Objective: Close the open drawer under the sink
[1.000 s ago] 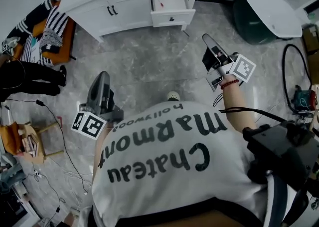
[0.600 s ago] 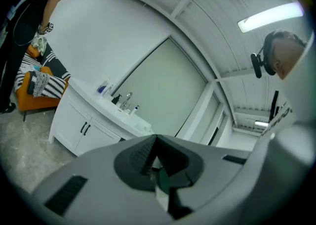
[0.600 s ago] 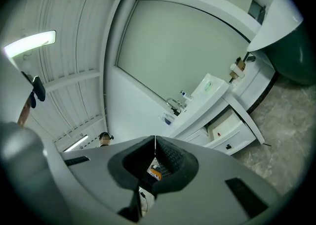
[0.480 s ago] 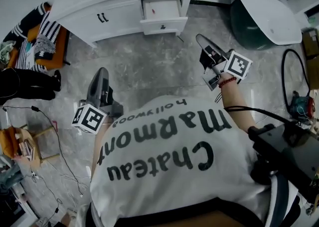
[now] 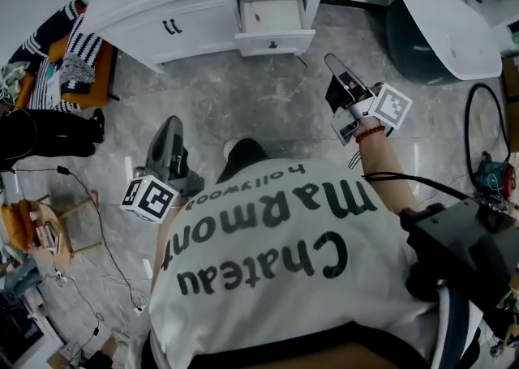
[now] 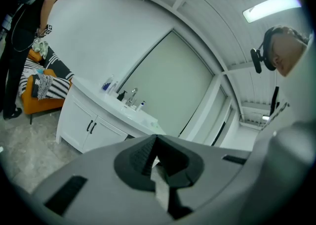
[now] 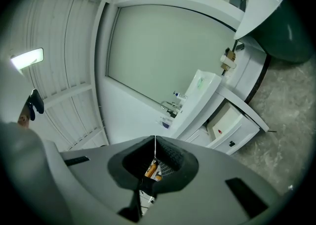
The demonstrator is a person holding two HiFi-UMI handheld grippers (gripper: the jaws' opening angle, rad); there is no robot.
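Now a shoe (image 5: 243, 152) comes forward into view, yet the open drawer (image 5: 276, 23) stays well apart from the left gripper (image 5: 171, 122) and right gripper (image 5: 334, 62), both closed empty: still approaching.

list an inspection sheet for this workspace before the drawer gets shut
surface: grey marbled floor
job's things: drawer pulled out of the vanity, small red item inside
clutter: striped cloth on an orange seat
grippers: left gripper and right gripper, fingers shut, empty, short of the drawer
cables: black cable on the floor at left; black loop at right
surroundings: green tub right of the vanity; a person's dark legs at left
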